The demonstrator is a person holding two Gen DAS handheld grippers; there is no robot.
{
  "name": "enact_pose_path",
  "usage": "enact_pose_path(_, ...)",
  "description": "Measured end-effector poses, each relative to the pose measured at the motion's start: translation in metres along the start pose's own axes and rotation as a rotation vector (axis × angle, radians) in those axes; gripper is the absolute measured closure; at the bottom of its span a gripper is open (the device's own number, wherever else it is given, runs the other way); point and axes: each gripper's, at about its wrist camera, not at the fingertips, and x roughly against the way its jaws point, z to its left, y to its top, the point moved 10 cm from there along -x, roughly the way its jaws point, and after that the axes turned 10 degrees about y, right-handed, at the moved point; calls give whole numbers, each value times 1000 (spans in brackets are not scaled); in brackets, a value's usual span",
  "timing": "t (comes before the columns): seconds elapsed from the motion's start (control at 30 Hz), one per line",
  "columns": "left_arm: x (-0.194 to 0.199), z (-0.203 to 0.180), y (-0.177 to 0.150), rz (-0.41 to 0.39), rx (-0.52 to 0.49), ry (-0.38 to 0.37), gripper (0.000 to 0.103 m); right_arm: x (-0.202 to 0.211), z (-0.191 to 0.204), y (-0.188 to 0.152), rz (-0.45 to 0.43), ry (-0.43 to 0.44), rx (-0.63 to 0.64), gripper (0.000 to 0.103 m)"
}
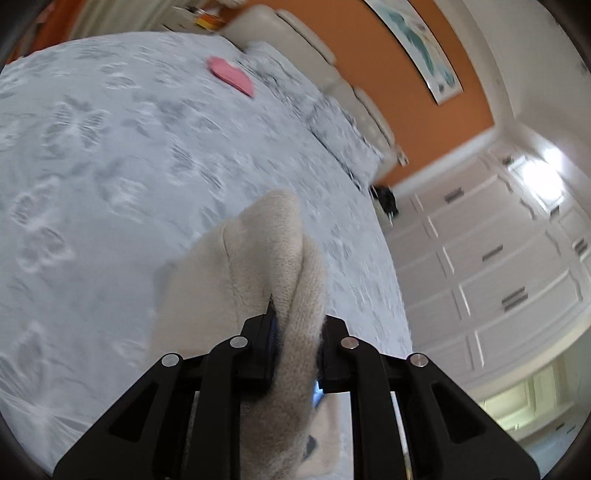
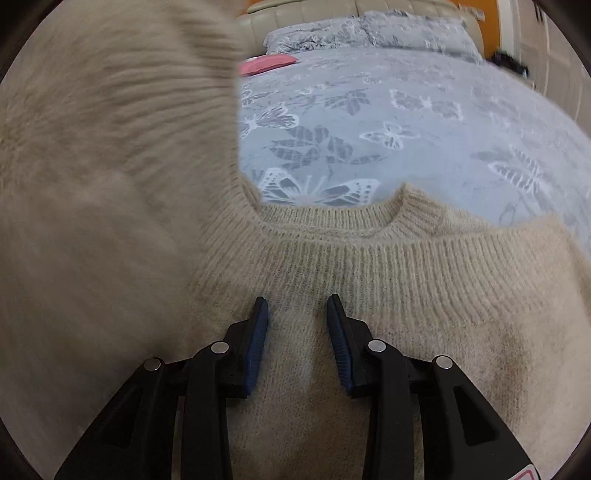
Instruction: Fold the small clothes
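A beige knit sweater (image 2: 369, 266) lies on the grey butterfly-print bedspread (image 2: 369, 122), its neckline facing the pillows and a ribbed edge folded across it. My right gripper (image 2: 297, 314) is open and hovers just over the sweater's middle, below the ribbed band. My left gripper (image 1: 295, 328) is shut on a bunched part of the sweater (image 1: 273, 258) and holds it lifted above the bed. That lifted part fills the left of the right wrist view (image 2: 110, 147), blurred.
A pink folded item (image 1: 232, 75) lies near the pillows (image 2: 369, 31) at the head of the bed; it also shows in the right wrist view (image 2: 266, 64). A padded headboard (image 1: 295, 40), an orange wall and white wardrobes (image 1: 498, 258) stand beyond the bed's edge.
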Motion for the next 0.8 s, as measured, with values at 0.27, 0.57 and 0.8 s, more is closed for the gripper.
enact_pose_path(0.27,-41,-41,-42,38,-77,107,80,64,-63,8,-18,182,-308,58)
enact_pose_path(0.57,-49,-78,-133,136,-215,56,24,161,-139,-4,-184,169,-432,44)
enact_pose_path(0.8,7,-21,-125,58,-170,154,16,129,-90,-9,-46,298,-373,28)
